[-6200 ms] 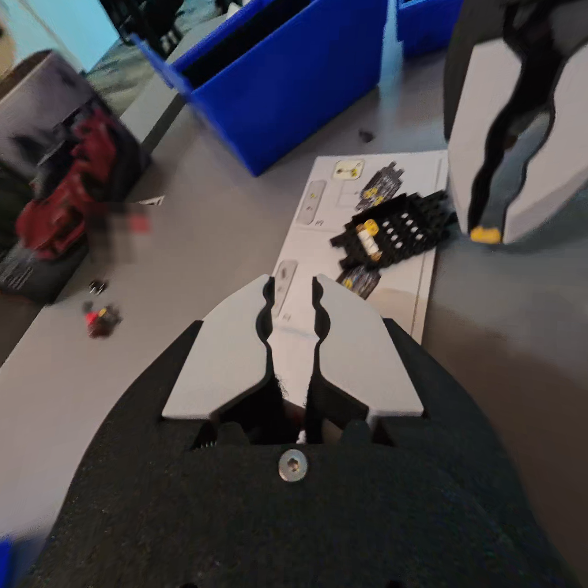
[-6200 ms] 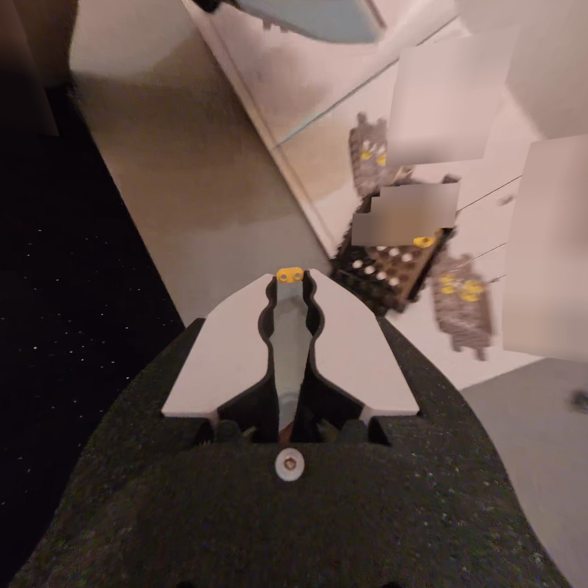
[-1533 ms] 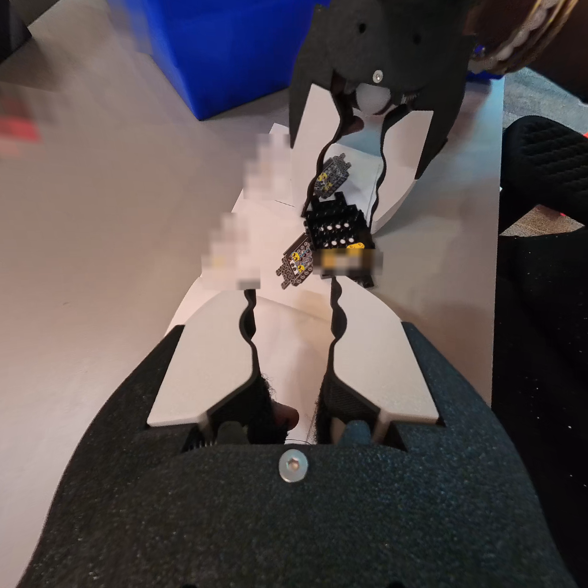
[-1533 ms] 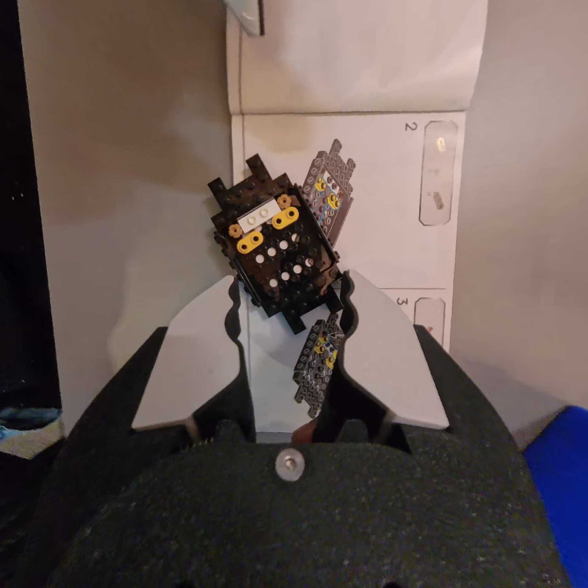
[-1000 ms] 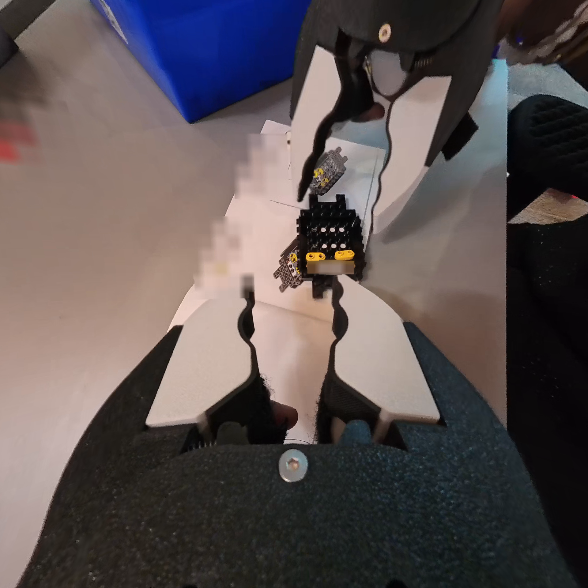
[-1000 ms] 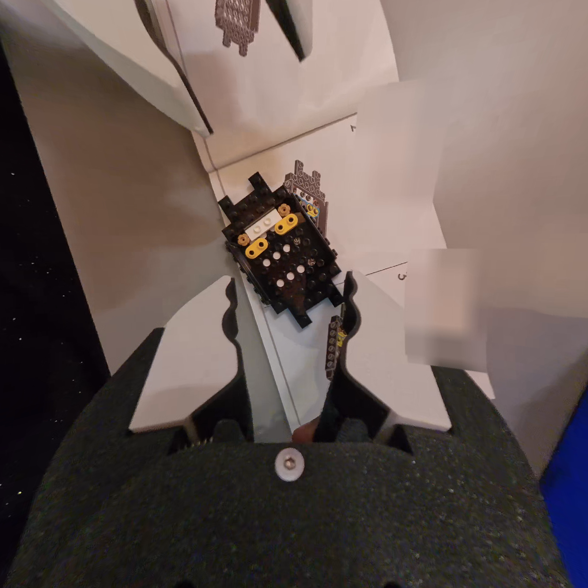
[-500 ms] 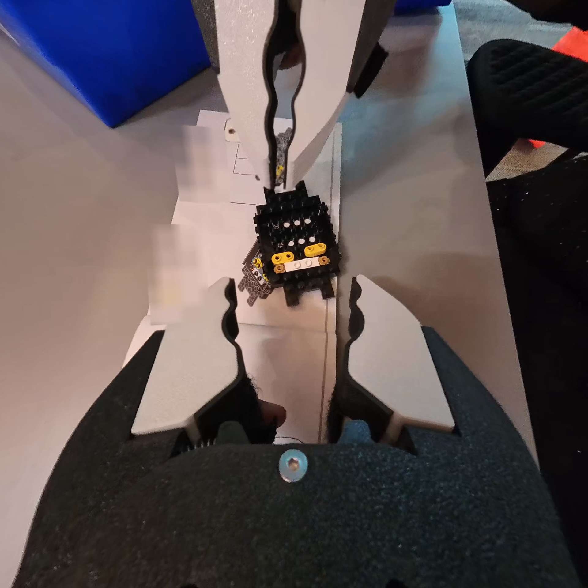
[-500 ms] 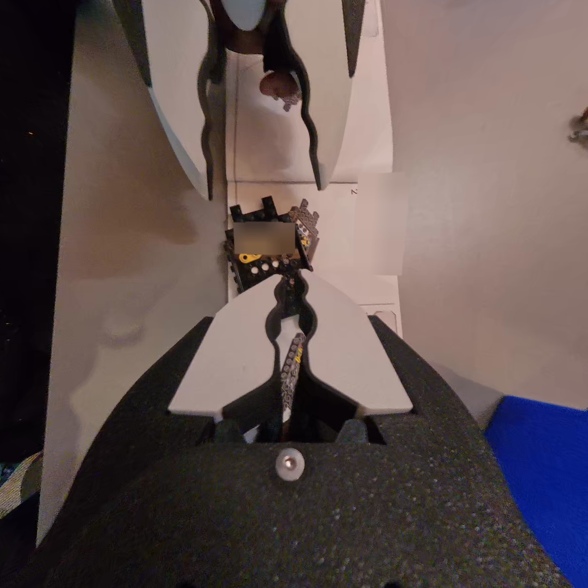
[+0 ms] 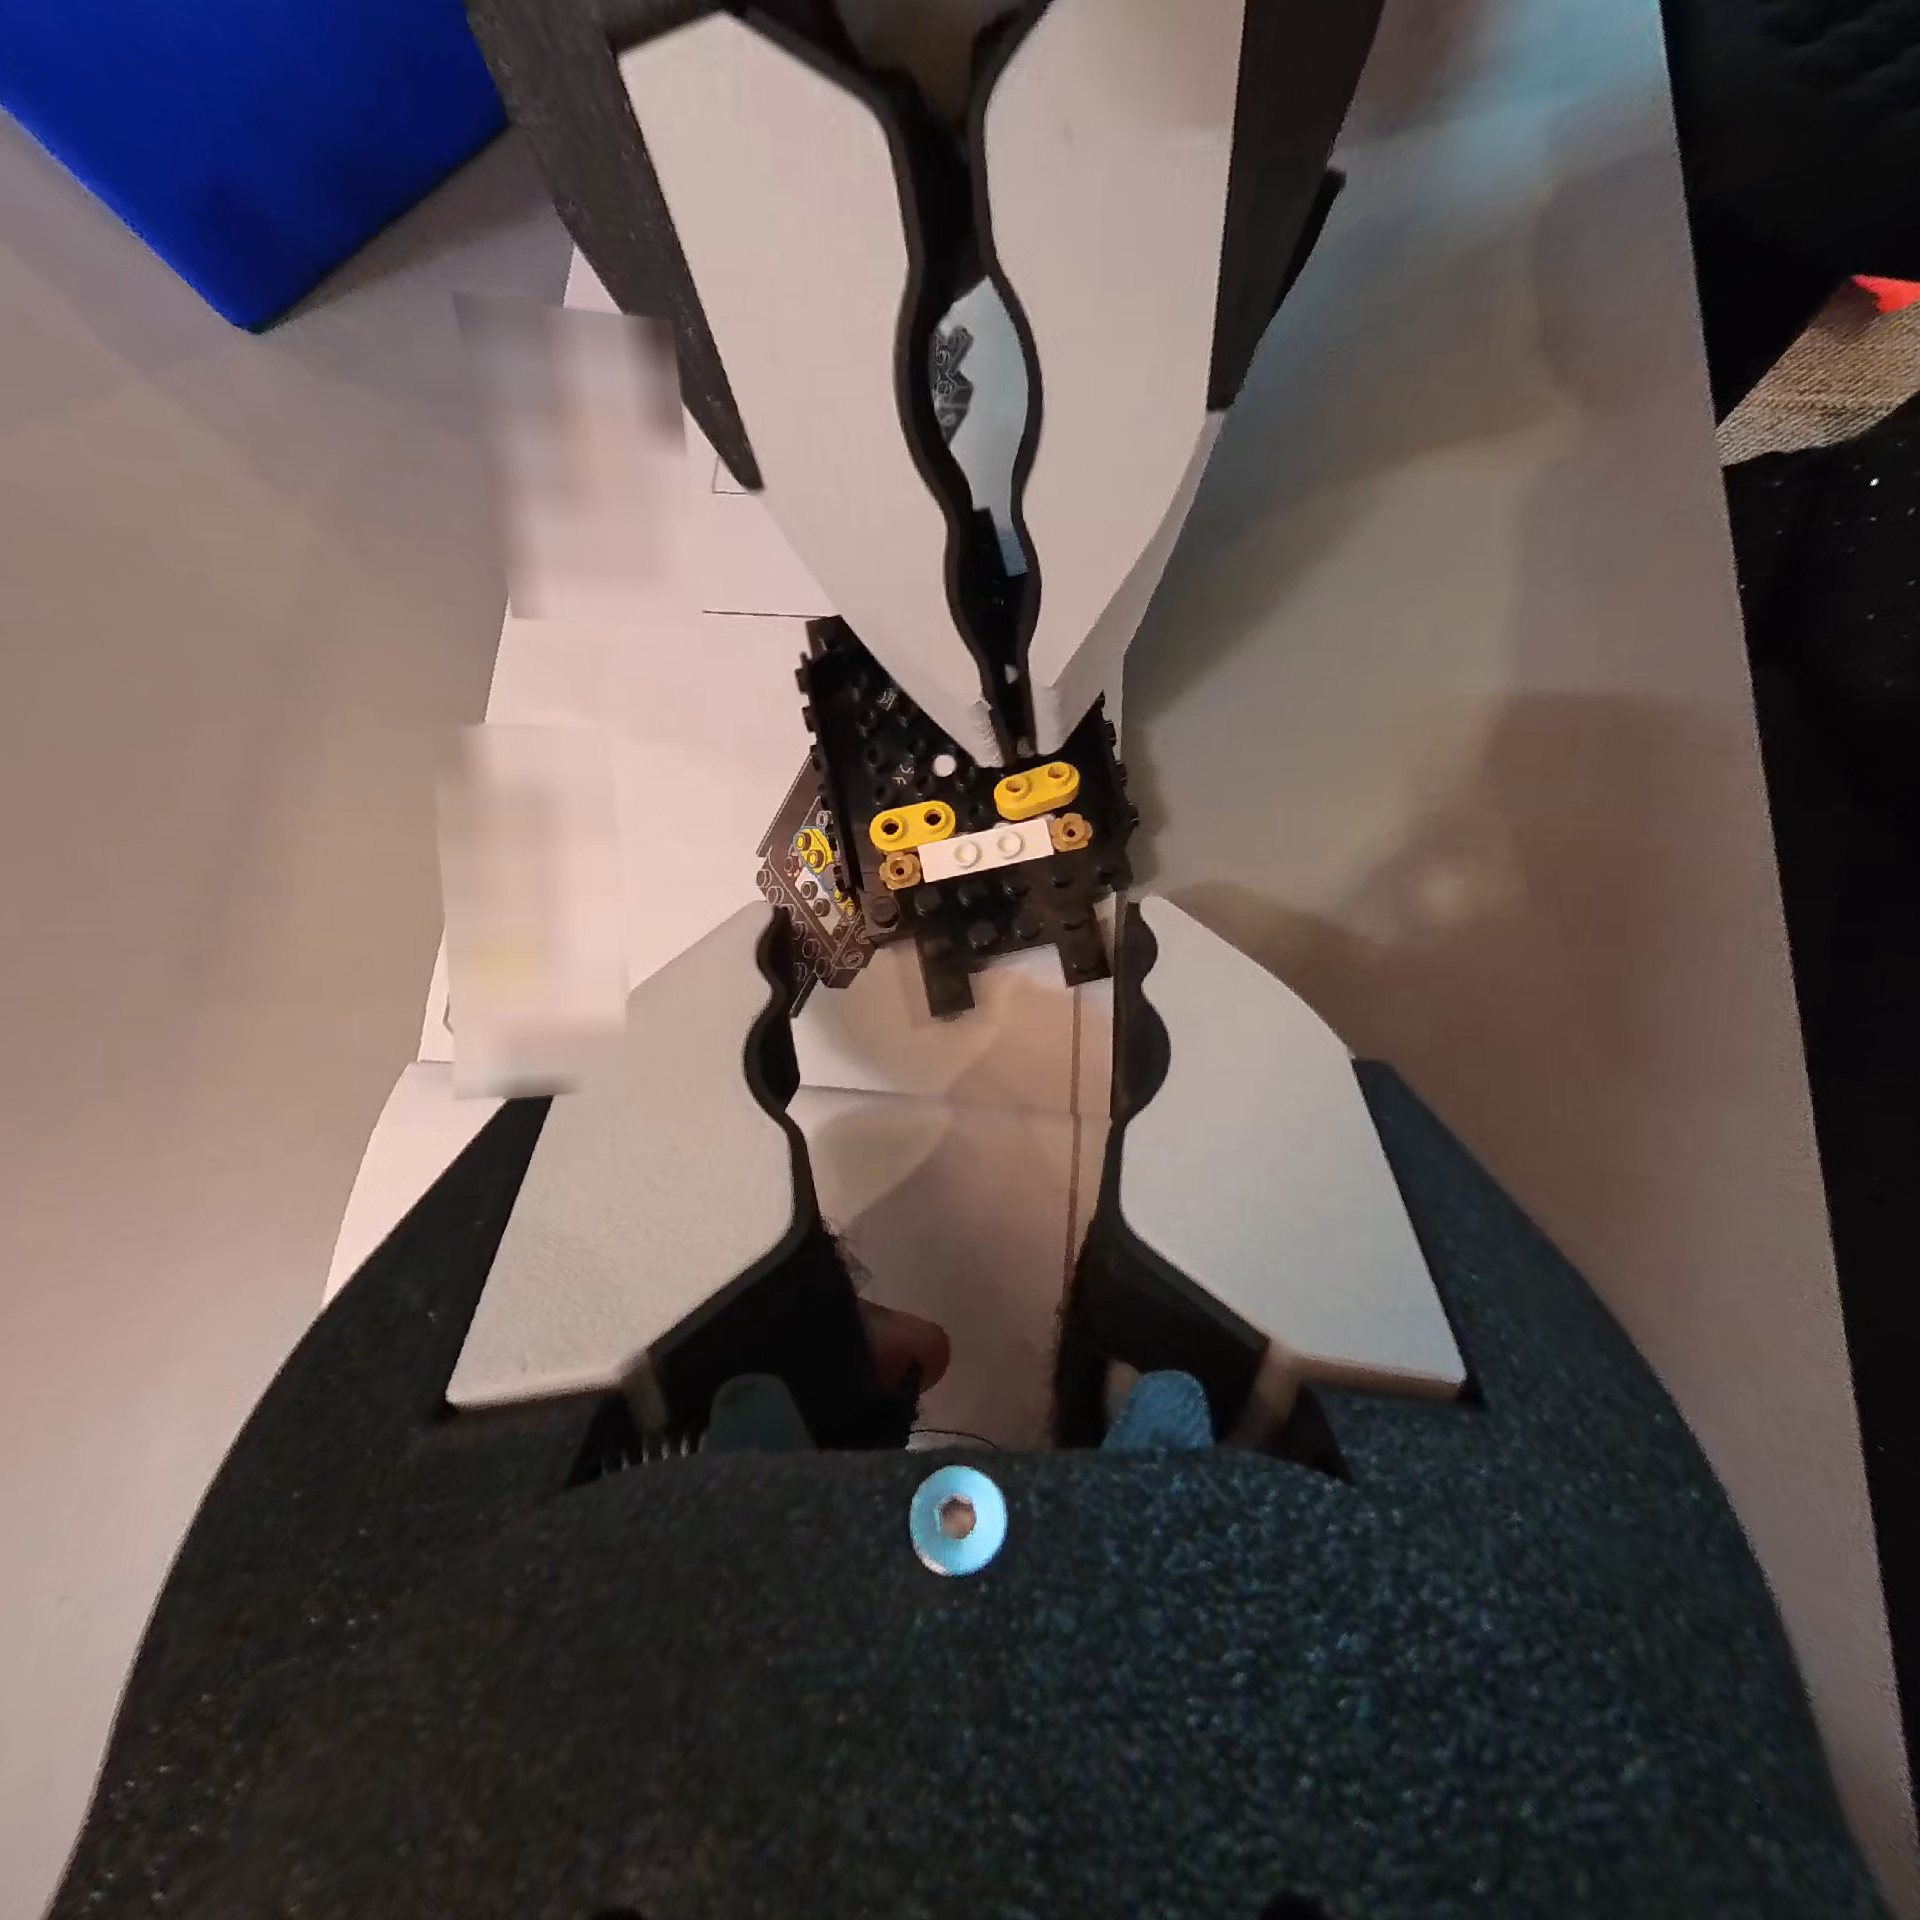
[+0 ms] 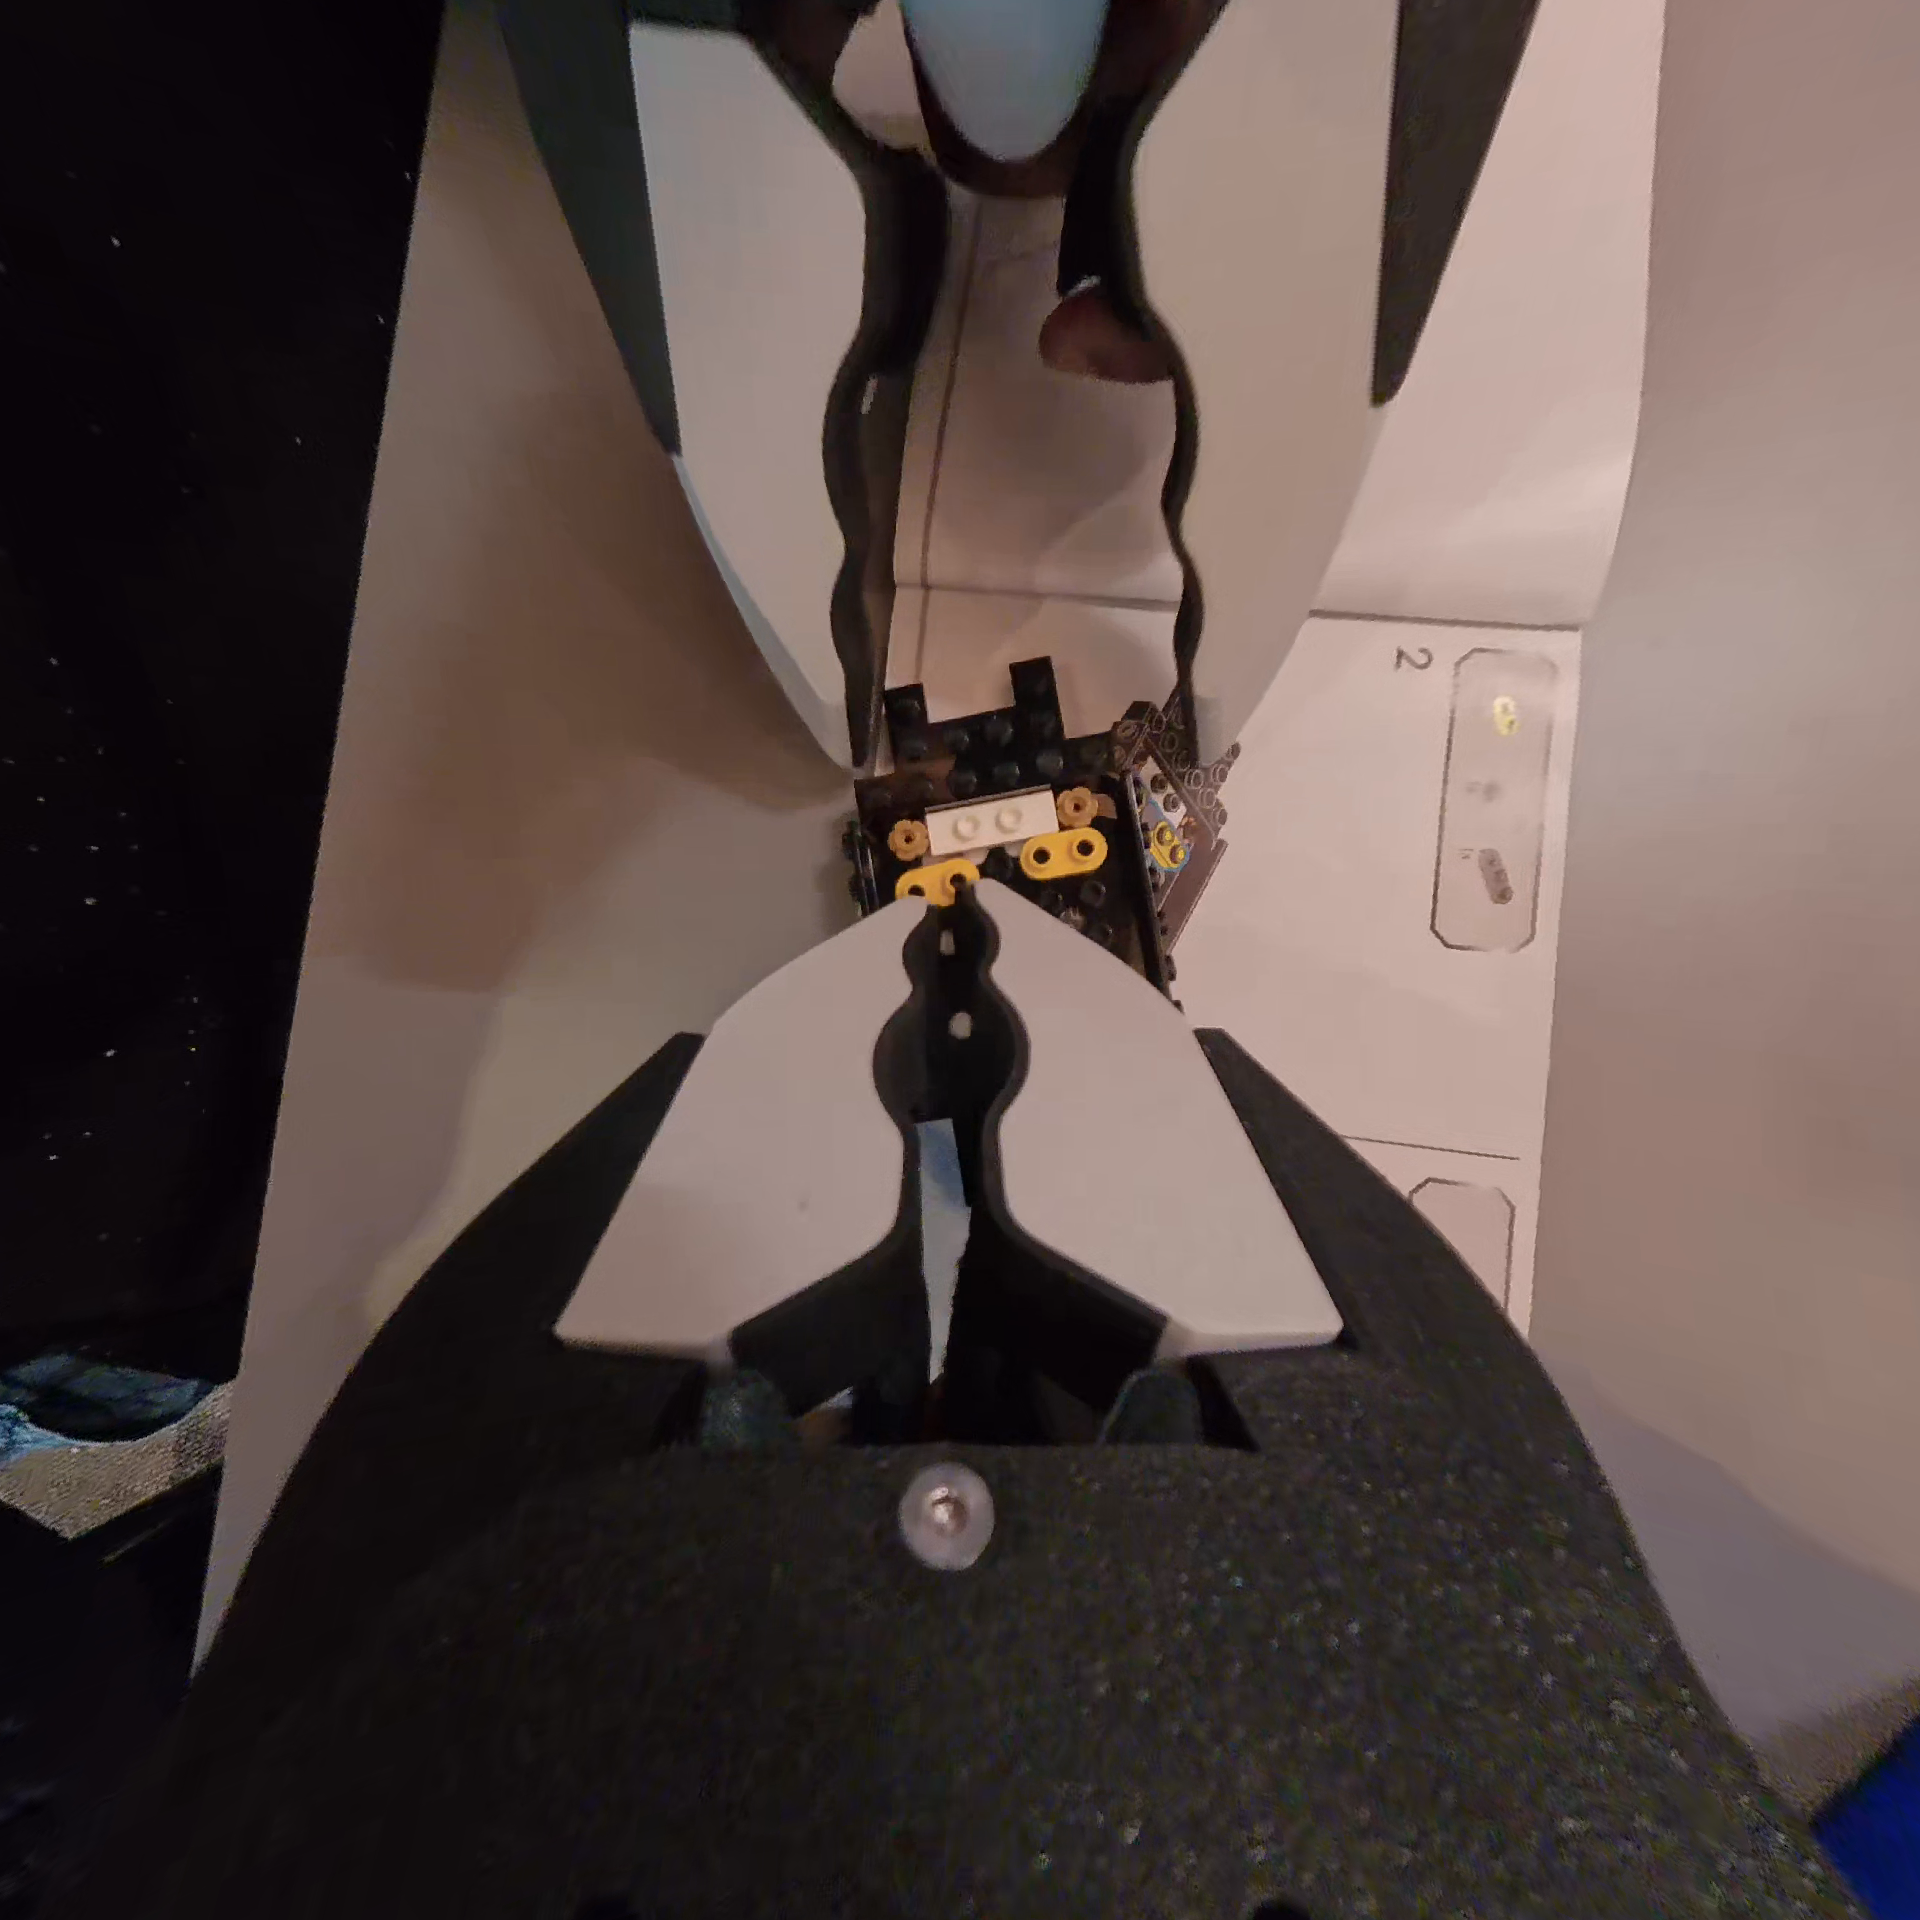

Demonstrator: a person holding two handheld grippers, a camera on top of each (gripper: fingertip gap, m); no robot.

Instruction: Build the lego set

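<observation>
A black brick model [image 9: 987, 904] lies on a white instruction sheet [image 9: 717, 727]. It carries two yellow plates [image 9: 914, 826] [image 9: 1034, 787] and a white plate [image 9: 982, 854]. My left gripper [image 9: 951, 925] is open, with the model's near tabs between its fingertips and neither pad pressing. My right gripper [image 9: 1003, 727] comes from the far side with jaws shut and its tips down on the model, right behind one yellow plate. In the right wrist view the right gripper [image 10: 945, 904] touches that yellow plate [image 10: 940, 885]. The open left gripper [image 10: 1029, 738] flanks the model [image 10: 987, 764].
A blue bin [image 9: 260, 135] stands at the far left on the grey table [image 9: 208, 727]. The table's edge runs down the right side, with a dark chair [image 9: 1818, 727] beyond it. Printed pictures of the model show on the sheet [image 10: 1351, 935].
My right gripper, open around the model a second ago, shut and lowered its tips onto it. My left gripper opened wider and moved closer. The yellow plate the right carried earlier now sits on the model.
</observation>
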